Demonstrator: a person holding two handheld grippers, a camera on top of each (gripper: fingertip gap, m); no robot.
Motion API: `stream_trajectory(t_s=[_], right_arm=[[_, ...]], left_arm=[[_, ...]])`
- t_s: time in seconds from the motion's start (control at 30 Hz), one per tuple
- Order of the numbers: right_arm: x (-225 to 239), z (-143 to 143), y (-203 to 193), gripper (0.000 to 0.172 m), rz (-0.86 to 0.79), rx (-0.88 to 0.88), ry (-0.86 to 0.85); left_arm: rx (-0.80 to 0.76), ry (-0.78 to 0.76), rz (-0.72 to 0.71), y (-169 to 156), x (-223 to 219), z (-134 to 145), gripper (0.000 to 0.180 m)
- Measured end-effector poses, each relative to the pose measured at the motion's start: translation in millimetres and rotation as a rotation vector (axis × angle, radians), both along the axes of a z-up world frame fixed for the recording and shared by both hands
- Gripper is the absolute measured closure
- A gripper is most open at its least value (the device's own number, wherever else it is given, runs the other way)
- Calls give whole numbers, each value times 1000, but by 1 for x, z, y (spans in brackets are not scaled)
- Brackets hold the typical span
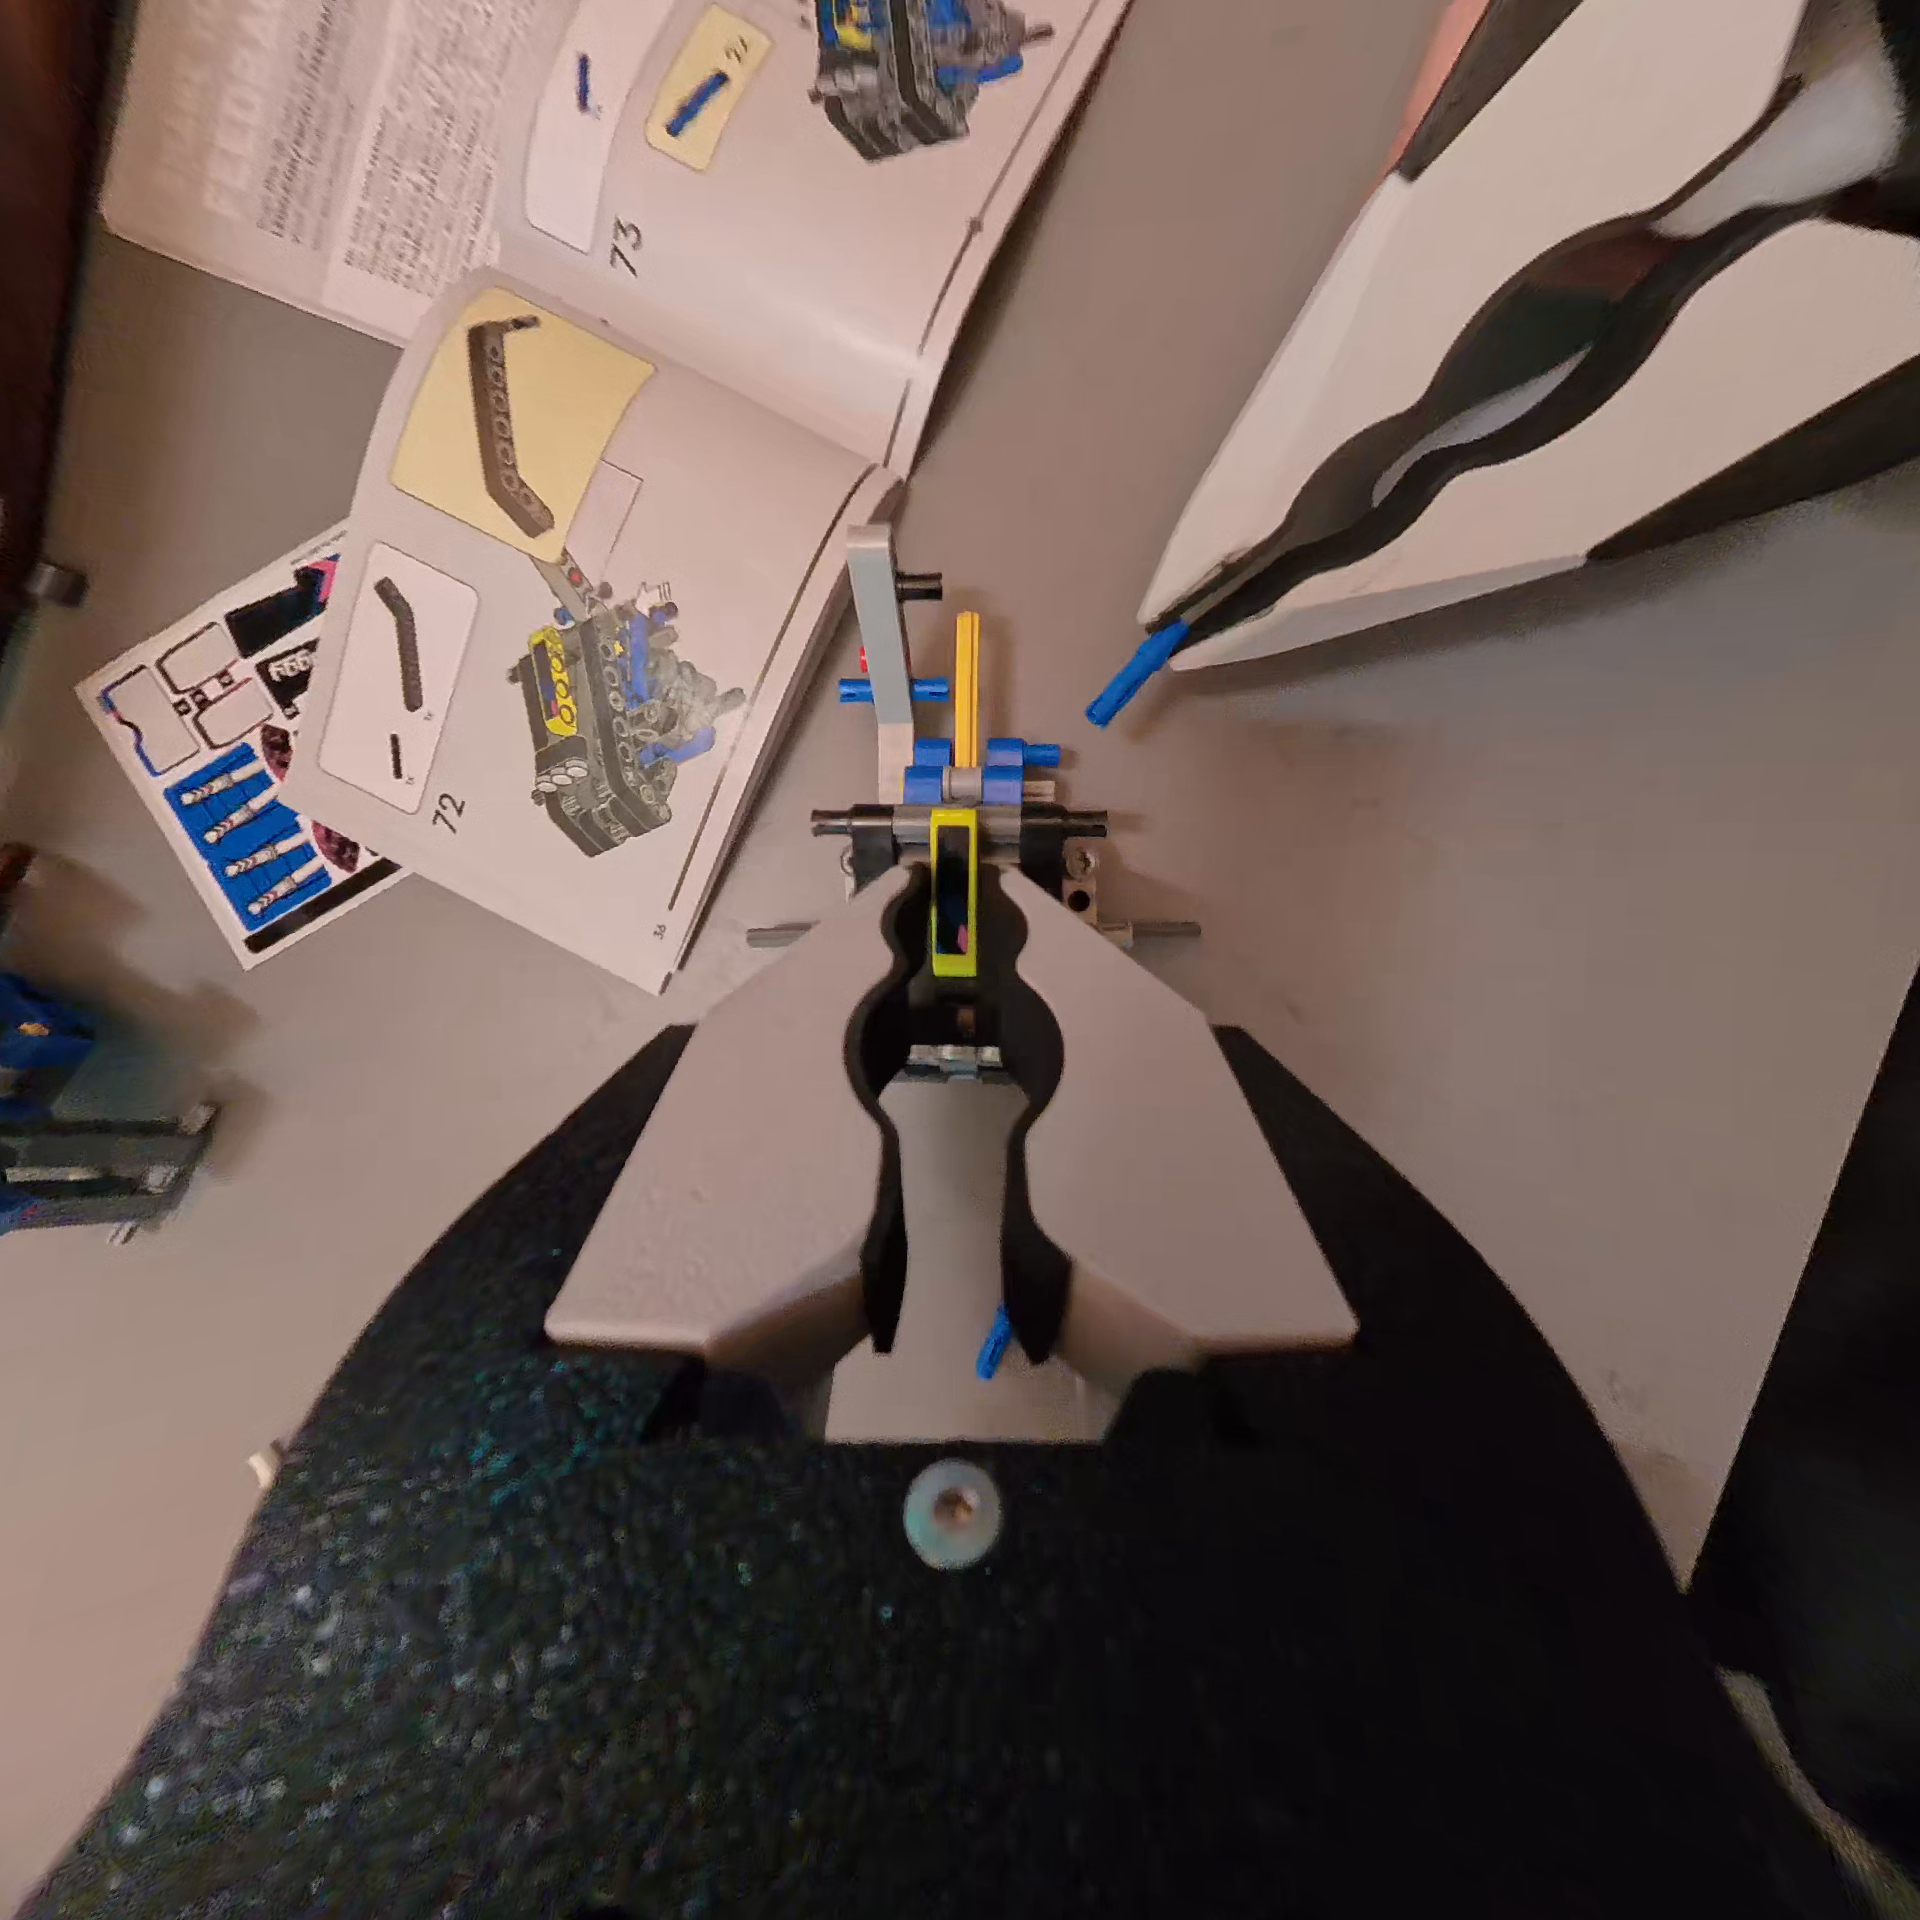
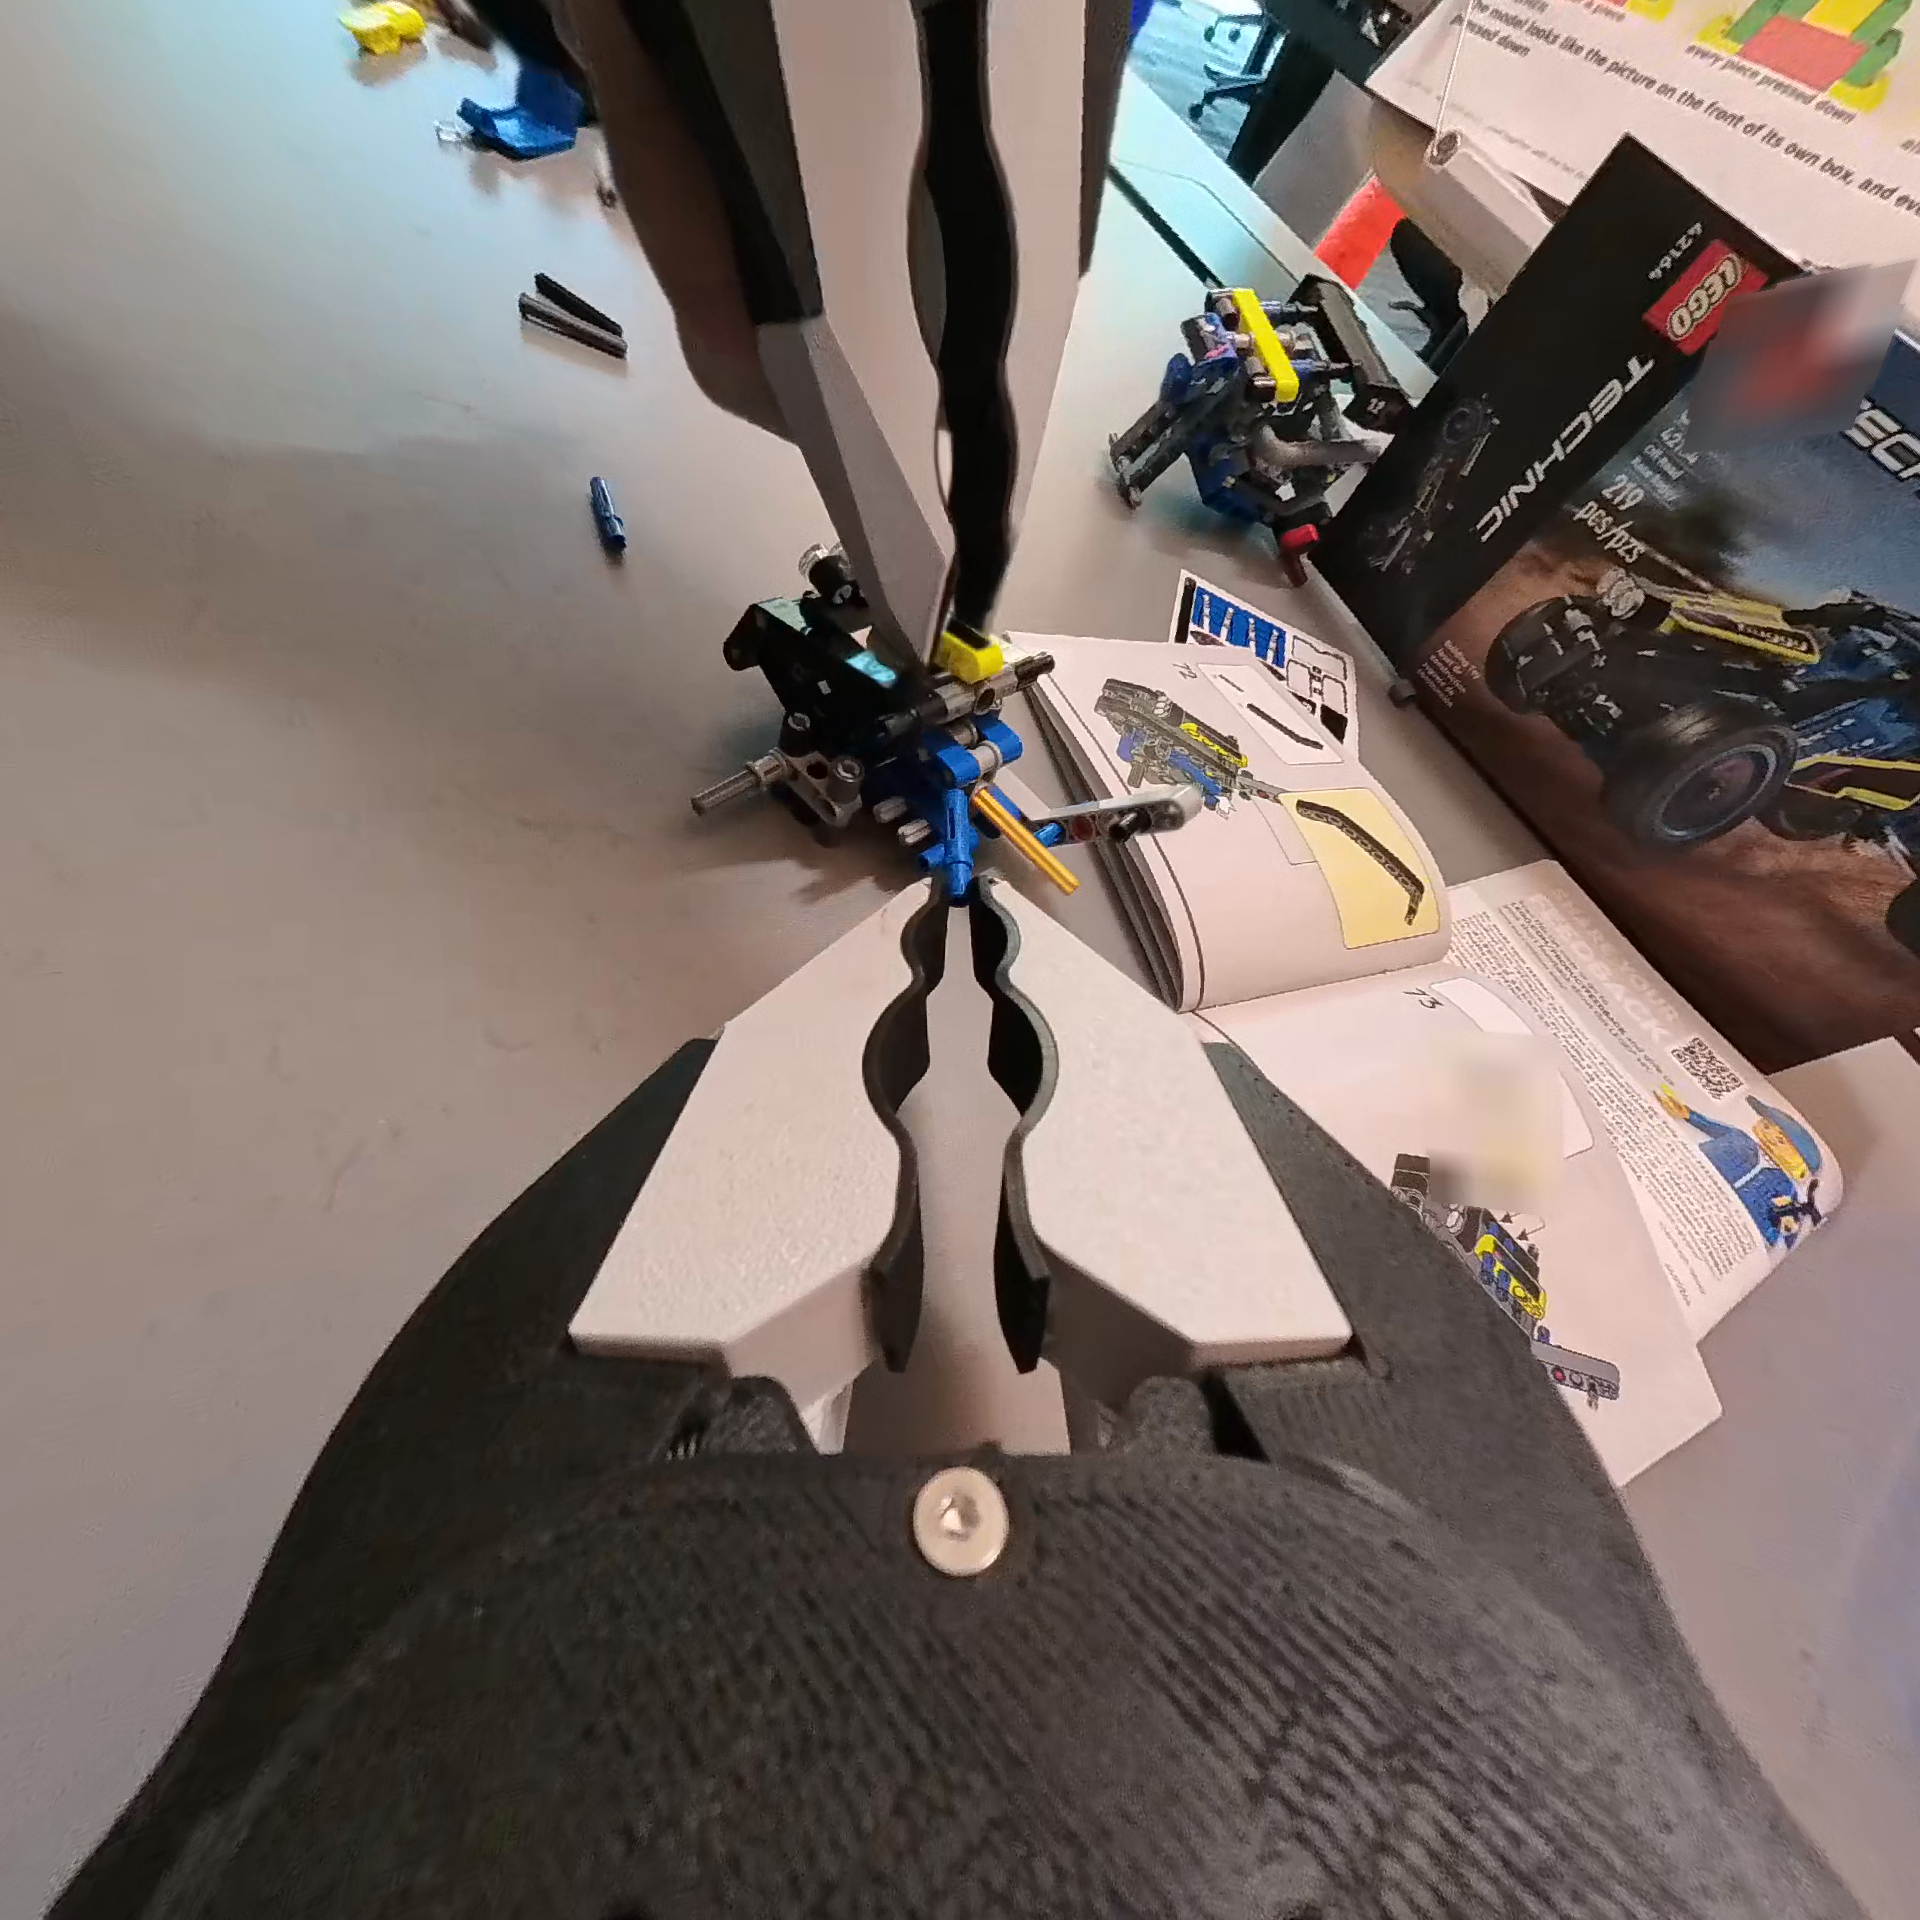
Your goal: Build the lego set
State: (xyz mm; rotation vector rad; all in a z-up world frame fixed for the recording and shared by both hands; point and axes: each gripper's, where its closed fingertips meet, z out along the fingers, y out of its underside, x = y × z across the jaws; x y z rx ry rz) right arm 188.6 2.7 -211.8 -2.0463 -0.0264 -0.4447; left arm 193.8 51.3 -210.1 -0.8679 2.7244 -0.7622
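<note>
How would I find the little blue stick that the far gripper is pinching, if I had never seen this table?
Start at the open instruction booklet on the grey table. To its right stands a small brick assembly, and above right of that a white gripper reaches in. The blue pin sticks out of its fingertips, lifted clear, unlike the blue parts built into the assembly.

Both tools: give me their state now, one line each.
Left tool: closed on the brick assembly at its yellow piece.
Right tool: closed on a blue pin.

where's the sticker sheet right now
In the left wrist view the sticker sheet lies flat on the table at far left, partly tucked under the open instruction booklet.
</note>
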Motion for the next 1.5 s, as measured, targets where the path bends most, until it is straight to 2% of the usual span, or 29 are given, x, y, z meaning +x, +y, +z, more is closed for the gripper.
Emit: stream_trajectory(t_s=[0.03, 0.07, 0.13, 0.2, 0.33, 0.43, 0.5, 0.63, 0.73, 0.9, 0.97, 1.2, 1.5], right_arm=[[0, 0, 0, 169, 0, 2, 1], [0, 1, 0, 169, -2, 8, 1], [1, 3, -1, 169, -7, 17, 2], [2, 2, -1, 169, -10, 14, 2], [2, 2, -1, 169, -15, 14, -4], [4, 7, -2, 170, -23, 45, 14], [4, 11, -2, 170, -23, 74, 26], [3, 13, -1, 170, -34, 94, 46], [-2, 17, 4, 170, -47, 125, 100], [-2, 23, 13, 170, -117, 160, 185], [-2, 27, 15, 170, -144, 180, 241], [-5, 15, 21, 170, -170, 136, 373], [-5, 13, 29, 170, -186, 205, 483]], left_arm=[[-34, -31, 13, 0, 2, 4, 168], [-70, -71, 22, 1, 3, 11, 160], [-139, -173, 18, 4, 4, 23, 157], [-180, -269, 23, 13, 3, 26, 147], [-254, -202, 58, 22, -17, -6, 123], [-285, -219, 100, 22, -14, -18, 118], [-315, -236, 103, 18, -11, -19, 120], [-335, -217, 87, 10, -8, -23, 139], [-331, -192, 118, 9, -7, -19, 139], [-198, -78, 254, 14, -5, -8, 139], [-135, -62, 264, 14, -7, -2, 139], [-13, -154, 264, 7, -4, 8, 139], [-8, -224, 281, 1, -4, 5, 139]])
